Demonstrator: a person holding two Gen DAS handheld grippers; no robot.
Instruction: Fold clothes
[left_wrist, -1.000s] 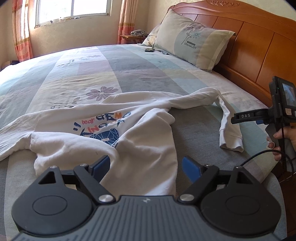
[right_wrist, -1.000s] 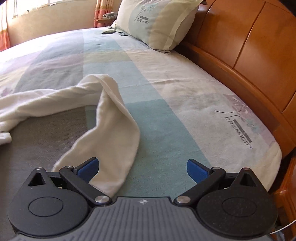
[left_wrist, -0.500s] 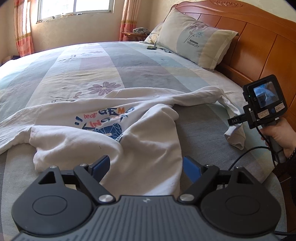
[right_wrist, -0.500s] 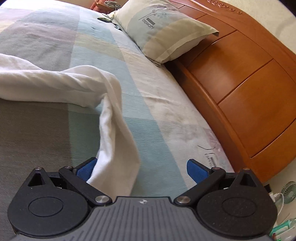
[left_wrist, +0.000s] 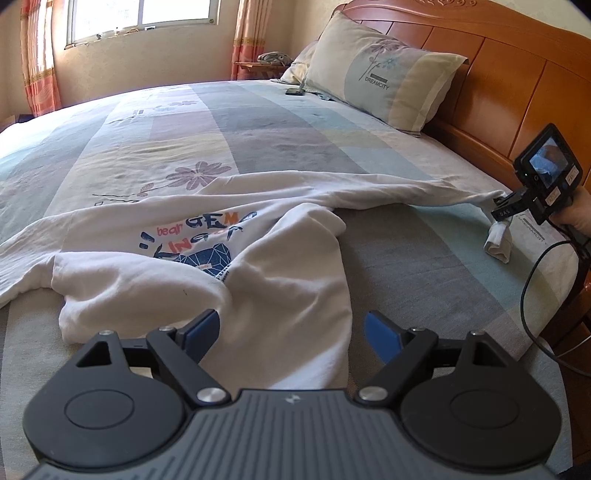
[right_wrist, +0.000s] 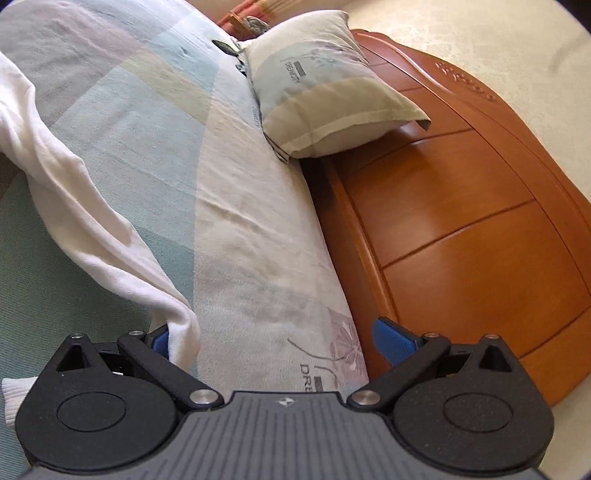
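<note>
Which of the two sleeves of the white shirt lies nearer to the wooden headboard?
The sleeve stretched toward the right tool, its cuff hanging there. The other sleeve trails off the opposite way, far from the headboard.

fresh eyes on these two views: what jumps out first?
The crumpled white sweatshirt with its blue and orange print sprawls across the striped bedspread. One sleeve trails right to the open right claw, draped over one finger. Behind stand the orange wooden headboard and a pillow.

Black hand-held gripper (left_wrist: 291, 334) with blue pads (left_wrist: 382, 336), silver screws.
</note>
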